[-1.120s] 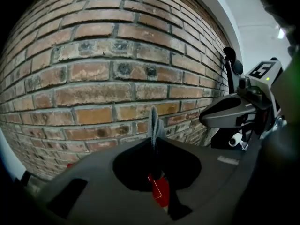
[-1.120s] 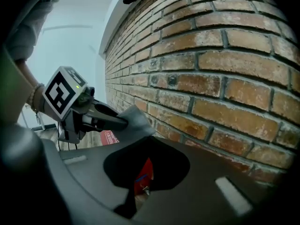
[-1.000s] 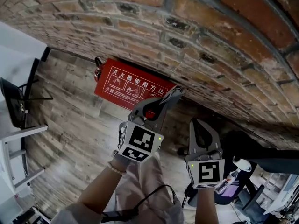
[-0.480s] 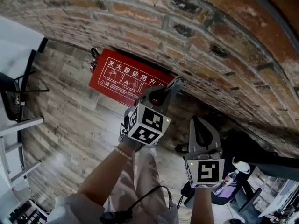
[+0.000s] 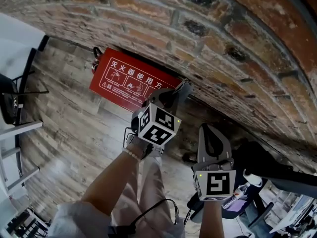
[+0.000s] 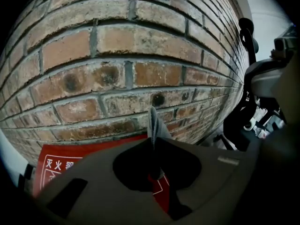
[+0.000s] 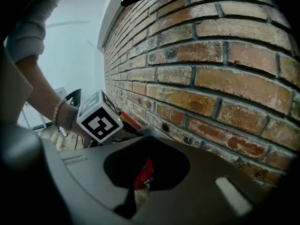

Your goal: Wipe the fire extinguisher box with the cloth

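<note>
Pinching cloth (image 6: 153,121) between left gripper (image 6: 152,142) fingers (image 6: 211,156) | near fire extinguisher box (image 5: 129,83) end

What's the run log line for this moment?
left gripper shut on cloth | cloth near fire extinguisher box | right gripper shut, empty

an office-like room: exposed brick wall (image 5: 223,38), wood-plank floor (image 5: 74,128), a white surface (image 5: 17,41) beside a black chair (image 5: 9,103), red fire extinguisher box (image 5: 124,81) at the wall's foot.
</note>
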`<state>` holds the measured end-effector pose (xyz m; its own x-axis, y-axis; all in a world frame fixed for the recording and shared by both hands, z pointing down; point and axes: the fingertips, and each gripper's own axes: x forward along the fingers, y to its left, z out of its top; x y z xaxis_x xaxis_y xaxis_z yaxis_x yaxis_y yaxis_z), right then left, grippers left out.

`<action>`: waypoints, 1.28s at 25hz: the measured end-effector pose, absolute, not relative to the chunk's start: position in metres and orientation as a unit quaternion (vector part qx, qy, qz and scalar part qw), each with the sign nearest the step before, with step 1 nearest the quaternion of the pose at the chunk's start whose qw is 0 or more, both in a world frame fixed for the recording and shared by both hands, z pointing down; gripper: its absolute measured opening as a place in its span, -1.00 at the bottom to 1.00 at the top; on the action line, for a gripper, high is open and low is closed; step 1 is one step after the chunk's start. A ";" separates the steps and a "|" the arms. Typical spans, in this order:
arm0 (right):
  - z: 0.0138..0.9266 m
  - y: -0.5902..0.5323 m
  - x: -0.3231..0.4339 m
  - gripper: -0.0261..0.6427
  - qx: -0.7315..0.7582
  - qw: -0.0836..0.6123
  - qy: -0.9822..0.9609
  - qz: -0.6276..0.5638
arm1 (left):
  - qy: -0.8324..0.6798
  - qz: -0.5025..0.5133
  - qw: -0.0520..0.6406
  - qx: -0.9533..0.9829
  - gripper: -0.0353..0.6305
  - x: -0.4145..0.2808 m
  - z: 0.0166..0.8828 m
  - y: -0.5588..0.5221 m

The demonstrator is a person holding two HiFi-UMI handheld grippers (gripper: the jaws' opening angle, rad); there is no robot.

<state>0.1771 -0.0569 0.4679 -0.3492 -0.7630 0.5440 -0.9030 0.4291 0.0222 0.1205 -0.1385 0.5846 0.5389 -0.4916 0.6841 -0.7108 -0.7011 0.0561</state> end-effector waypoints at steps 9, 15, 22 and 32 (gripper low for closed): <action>0.474 -0.054 0.179 -0.89 0.515 0.246 -0.807 0.149 | -0.352 0.361 0.168 0.847 -0.86 0.118 0.607 -0.139; 0.475 -0.054 0.177 -0.89 0.518 0.245 -0.805 0.152 | -0.352 0.367 0.170 0.844 -0.86 0.115 0.613 -0.140; 0.477 -0.054 0.169 -0.89 0.514 0.250 -0.806 0.152 | -0.354 0.369 0.171 0.842 -0.86 0.109 0.618 -0.141; 0.481 -0.053 0.153 -0.89 0.504 0.263 -0.808 0.154 | -0.362 0.366 0.174 0.839 -0.86 0.092 0.618 -0.145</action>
